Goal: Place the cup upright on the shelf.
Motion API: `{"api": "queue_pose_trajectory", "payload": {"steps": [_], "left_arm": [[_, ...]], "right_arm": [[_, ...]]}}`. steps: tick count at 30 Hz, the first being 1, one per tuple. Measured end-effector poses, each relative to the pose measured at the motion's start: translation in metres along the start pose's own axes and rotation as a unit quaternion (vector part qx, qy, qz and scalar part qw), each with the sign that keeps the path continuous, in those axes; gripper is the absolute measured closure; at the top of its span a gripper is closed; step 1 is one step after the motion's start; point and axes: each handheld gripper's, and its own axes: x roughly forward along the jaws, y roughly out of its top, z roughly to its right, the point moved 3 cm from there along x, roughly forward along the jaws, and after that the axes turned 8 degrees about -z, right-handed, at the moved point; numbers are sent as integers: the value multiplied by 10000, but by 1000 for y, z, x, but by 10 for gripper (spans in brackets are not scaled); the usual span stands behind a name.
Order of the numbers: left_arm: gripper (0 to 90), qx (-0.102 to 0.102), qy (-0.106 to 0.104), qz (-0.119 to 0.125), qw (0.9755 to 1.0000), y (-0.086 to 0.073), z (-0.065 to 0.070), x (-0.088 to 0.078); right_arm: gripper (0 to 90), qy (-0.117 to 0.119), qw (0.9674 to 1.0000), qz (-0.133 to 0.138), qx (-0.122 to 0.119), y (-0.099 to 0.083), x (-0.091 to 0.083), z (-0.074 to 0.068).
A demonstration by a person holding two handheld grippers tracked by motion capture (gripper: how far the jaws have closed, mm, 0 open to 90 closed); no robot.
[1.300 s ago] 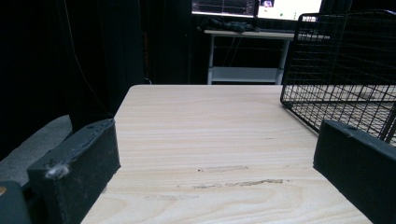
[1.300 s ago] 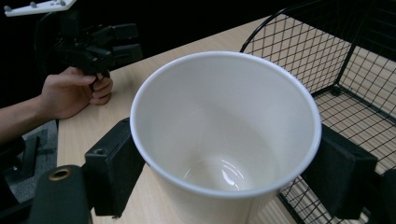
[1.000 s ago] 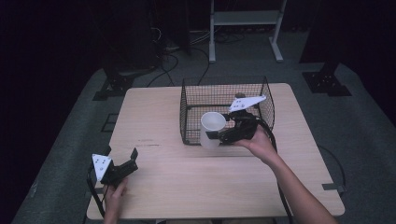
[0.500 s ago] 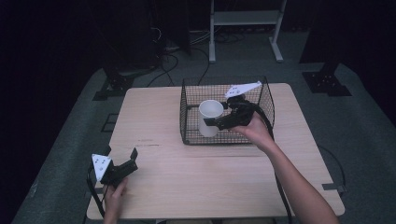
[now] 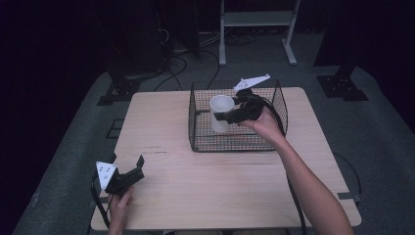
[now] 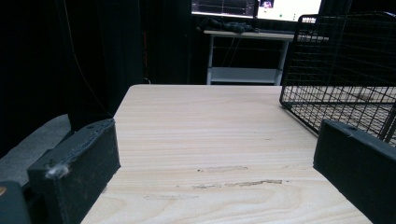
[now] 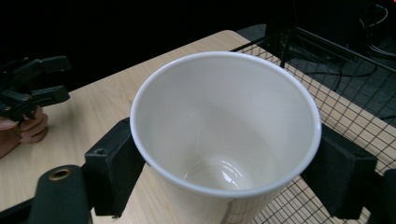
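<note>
Above the wire basket (image 5: 279, 105), centre-right of the high view, the right claw (image 5: 230, 115) grips one white paper cup (image 5: 221, 113), now lifted higher than a second ago and clear of the basket floor; extraction looks underway. Lower left, the left claw (image 5: 128, 169) rests on the counter (image 5: 215, 181), jaws spread, empty. Count: one cup, one basket, two claws.

Pale wooden desk (image 5: 205, 191), faintly scuffed near the middle of its front half. Behind it, on grey floor (image 5: 381, 132), a white metal shelf frame (image 5: 257, 19), black stand feet (image 5: 342, 88) and loose black cables (image 5: 181, 46). Dark surroundings beyond.
</note>
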Motion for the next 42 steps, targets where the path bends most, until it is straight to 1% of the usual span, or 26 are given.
{"api": "queue_pose_trajectory", "payload": {"steps": [6,9,10,13,15,18,20,23,28,31,34,36,42], "left_arm": [[0,2,-4,2,10000,0,0,0],[0,-4,-3,2,10000,0,0,0],[0,-7,-2,2,10000,0,0,0],[0,-10,-4,3,10000,0,0,0],[0,-6,-6,3,10000,0,0,0],[0,-5,-7,5,10000,0,0,0],[0,-10,-9,5,10000,0,0,0],[0,-20,-8,15,10000,0,-1,0],[0,-18,-9,14,10000,0,0,0],[0,-11,-10,13,10000,0,0,0],[0,-7,-11,14,10000,0,0,0],[0,-10,-8,8,10000,0,0,0],[0,-14,-9,15,10000,0,0,0]], "right_arm": [[192,-87,9999,-28,108,3,6,13],[192,-162,9998,-96,49,7,10,18],[192,-209,9998,-49,39,8,11,21],[192,-183,9998,-75,85,9,14,29],[192,-245,9996,-75,92,10,18,34],[192,-190,9997,-60,148,10,23,42],[192,-142,9995,-4,279,8,28,49],[191,-140,9993,0,345,6,33,55],[191,-220,9989,-86,409,2,40,62],[191,-191,9987,-123,459,-1,43,66],[191,-190,9985,-138,491,-4,47,69],[191,-216,9983,-195,511,-5,50,71],[190,-201,9981,-313,487,-11,59,75]]}}
